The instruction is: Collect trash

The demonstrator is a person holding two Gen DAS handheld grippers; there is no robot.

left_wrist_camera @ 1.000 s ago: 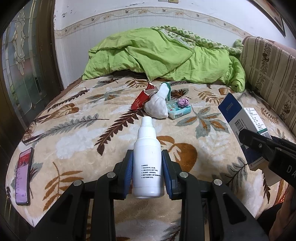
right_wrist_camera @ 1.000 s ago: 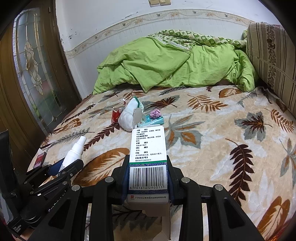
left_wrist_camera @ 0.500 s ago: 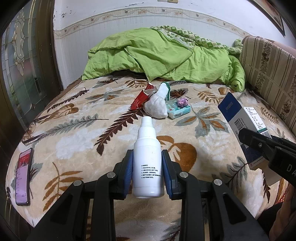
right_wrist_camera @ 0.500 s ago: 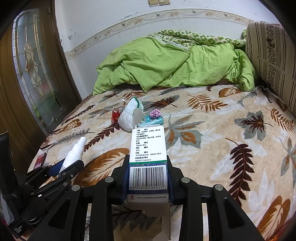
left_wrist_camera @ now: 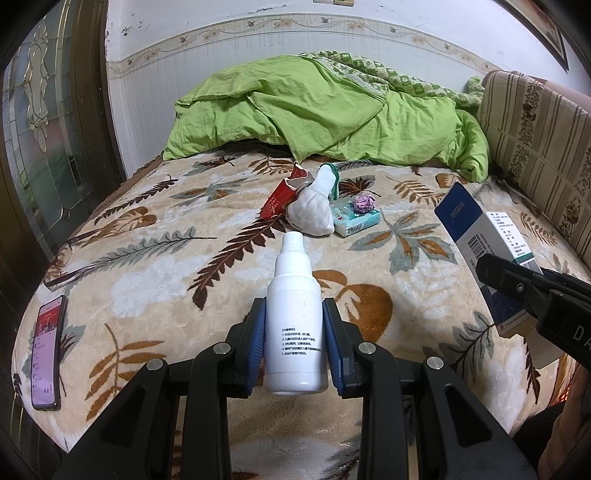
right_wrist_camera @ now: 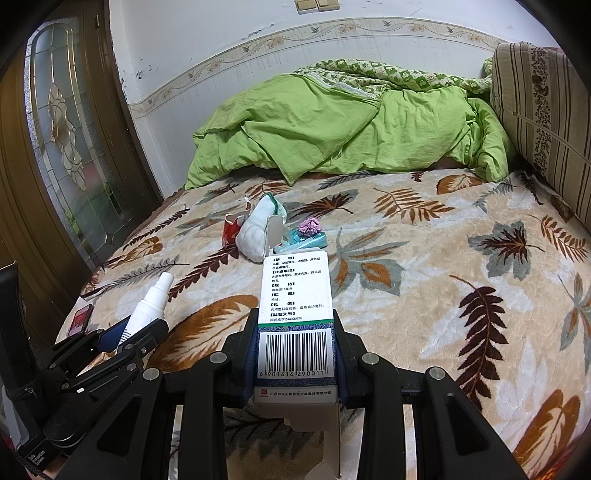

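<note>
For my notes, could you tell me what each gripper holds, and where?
Left gripper: white bottle, lower body. Right gripper: medicine box, barcode end.

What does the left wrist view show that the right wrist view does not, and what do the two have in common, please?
Only the left wrist view shows the left hand-held gripper shut on the white spray bottle head-on, and the whole phone.

Only the right wrist view shows the right hand-held gripper shut on the medicine box head-on, with its barcode facing the camera, and the wall switches.

Both show the leaf-patterned blanket, green quilt and the trash pile.
</note>
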